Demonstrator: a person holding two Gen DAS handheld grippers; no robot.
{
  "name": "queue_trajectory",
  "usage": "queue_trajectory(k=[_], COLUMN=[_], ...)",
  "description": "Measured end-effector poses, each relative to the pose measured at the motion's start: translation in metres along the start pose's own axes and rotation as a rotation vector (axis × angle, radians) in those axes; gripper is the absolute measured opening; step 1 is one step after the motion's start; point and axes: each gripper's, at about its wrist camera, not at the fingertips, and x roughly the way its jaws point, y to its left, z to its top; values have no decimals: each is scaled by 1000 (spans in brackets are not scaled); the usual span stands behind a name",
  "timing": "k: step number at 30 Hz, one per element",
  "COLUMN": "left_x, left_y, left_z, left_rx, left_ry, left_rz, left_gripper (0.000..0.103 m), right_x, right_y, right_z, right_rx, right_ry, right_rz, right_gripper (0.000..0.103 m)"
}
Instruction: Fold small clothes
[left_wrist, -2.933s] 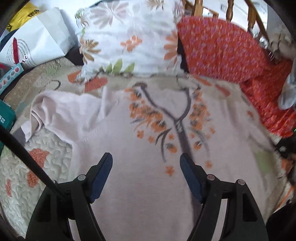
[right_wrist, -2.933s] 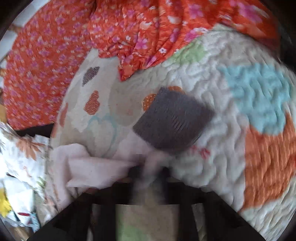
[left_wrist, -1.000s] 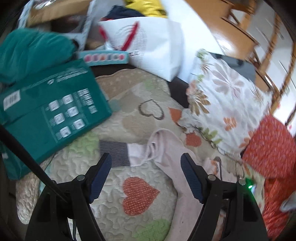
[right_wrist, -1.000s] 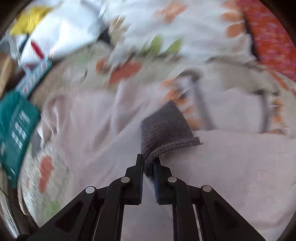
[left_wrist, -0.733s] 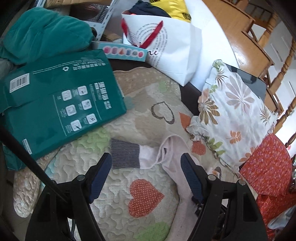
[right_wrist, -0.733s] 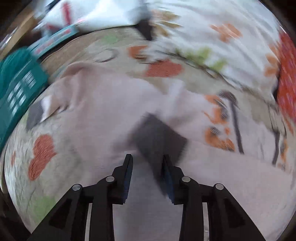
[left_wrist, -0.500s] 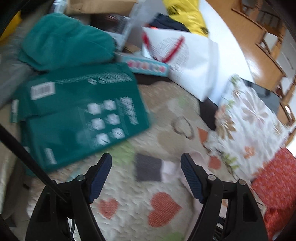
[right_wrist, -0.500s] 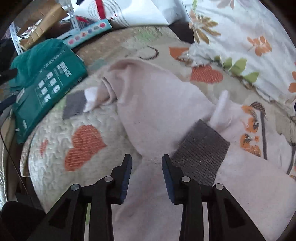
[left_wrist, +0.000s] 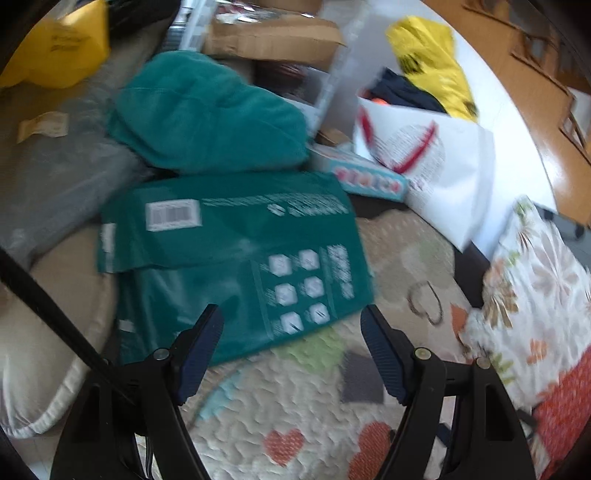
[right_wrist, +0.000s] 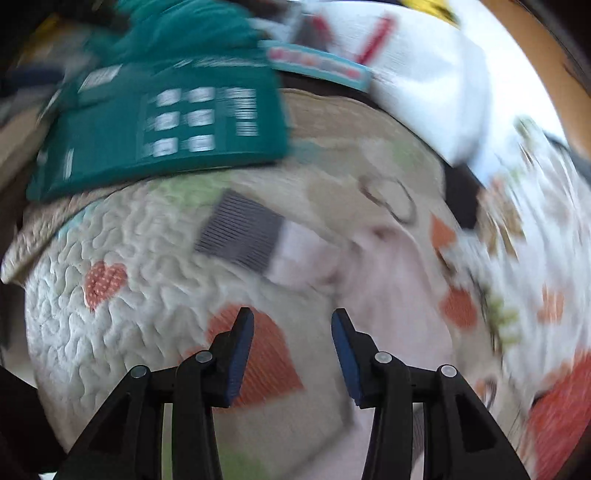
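We are working over a heart-patterned quilt (right_wrist: 110, 332) on a cluttered bed. Our left gripper (left_wrist: 291, 354) is hovering spread and empty, one grey cuff (left_wrist: 360, 376) just inside its right jaw. Our right gripper (right_wrist: 291, 354) is opening, empty, that pink sleeve (right_wrist: 351, 273) lying ahead, probably for folding inward.

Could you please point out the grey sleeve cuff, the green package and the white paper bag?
grey sleeve cuff (right_wrist: 239, 230): right wrist view, middle of the ribbing.
green package (left_wrist: 236, 254): left wrist view, printed face.
white paper bag (left_wrist: 447, 173): left wrist view, front panel.
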Motion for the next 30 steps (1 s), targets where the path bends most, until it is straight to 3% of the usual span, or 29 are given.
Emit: queue_trajectory(k=[4,7,8,9,10,12,18,24,27,30], left_x=[2,5,5,6,6,5,2,3,3,4], left_y=[21,25,24,23,21,19,22,7,-9,-23], left_z=[7,7,7,7,6,5,4,-6,-15,-23], left_rx=[-69,-84,-83,-79,-75,-70,-99,-70,-29,7], left_ry=[1,17,18,17,14,4,-16,3,16,40], left_rz=[9,1,-1,1,2,5,-5,-37,-60,-87], left_gripper=[76,76,76,76,76,76,76,76,76,76], right_x=[36,60,64,69,73,67,-16,-159,-213,-246], right_y=[38,49,48,45,38,28,-61,-173,-203,-227], right_z=[25,43,50,57,64,75,91,88,71,28], right_rx=[-113,-125,-106,-71,-6,70,410,690,748,802], right_ry=[11,-6,-17,2,38,28,-123,-364,-415,-396], right_rz=[-8,-43,-48,-21,30,52,149,174,152,52], right_gripper=[48,47,40,7,6,6,6,6,6,6])
